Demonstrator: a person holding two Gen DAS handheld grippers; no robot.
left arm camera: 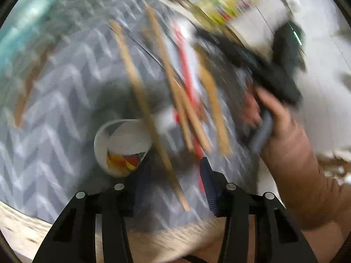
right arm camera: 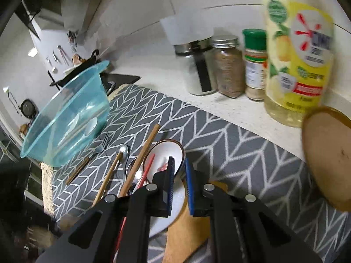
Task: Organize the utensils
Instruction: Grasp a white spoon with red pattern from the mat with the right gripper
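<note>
Speckled counter (right arm camera: 219, 107), seemingly under chevron mat (right arm camera: 230, 149)

The left tool (left arm camera: 173, 175) is hovering with its jaws spread wide, gripping nothing. The right tool (right arm camera: 179, 171) is holding its jaws nearly closed, empty, with the person's right hand (left arm camera: 283, 118) gripping its handle.

The left wrist view is smeared by motion blur: the wooden utensil handles (left arm camera: 140, 92), the chevron mat (left arm camera: 65, 83) and the bottles (left arm camera: 221, 2) at the top lose all detail. In the right wrist view, the wooden lid (right arm camera: 329, 160) is cut off by the edge, and the small items hanging on the far wall (right arm camera: 59, 54) are too small to identify.
</note>
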